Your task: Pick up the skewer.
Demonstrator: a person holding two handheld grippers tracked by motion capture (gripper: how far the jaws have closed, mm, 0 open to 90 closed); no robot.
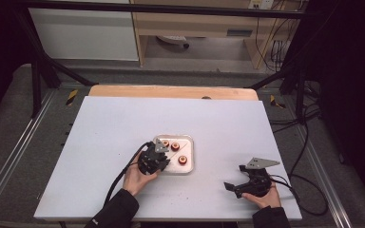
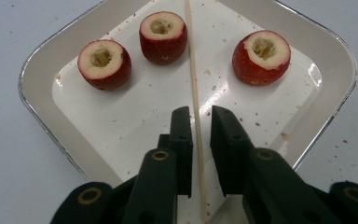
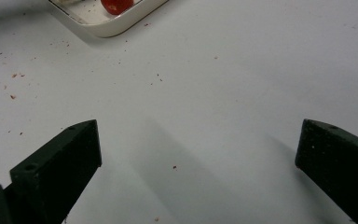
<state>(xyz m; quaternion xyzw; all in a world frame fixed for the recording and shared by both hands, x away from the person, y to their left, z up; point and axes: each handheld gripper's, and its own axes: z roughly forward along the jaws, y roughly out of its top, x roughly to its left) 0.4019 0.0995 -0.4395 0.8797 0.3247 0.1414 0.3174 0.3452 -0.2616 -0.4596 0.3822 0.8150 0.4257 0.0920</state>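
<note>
Nearest us, we record the right hand-held gripper, resting on the bare white desk with its jaws spread wide and nothing between them. Next, the left hand-held gripper reaches over the near edge of the white tray, jaws drawn close around a thin wooden skewer lying on the tray; whether the pads press it we cannot tell. Beyond, three cored red fruits stand upright, hollows upward.
</note>
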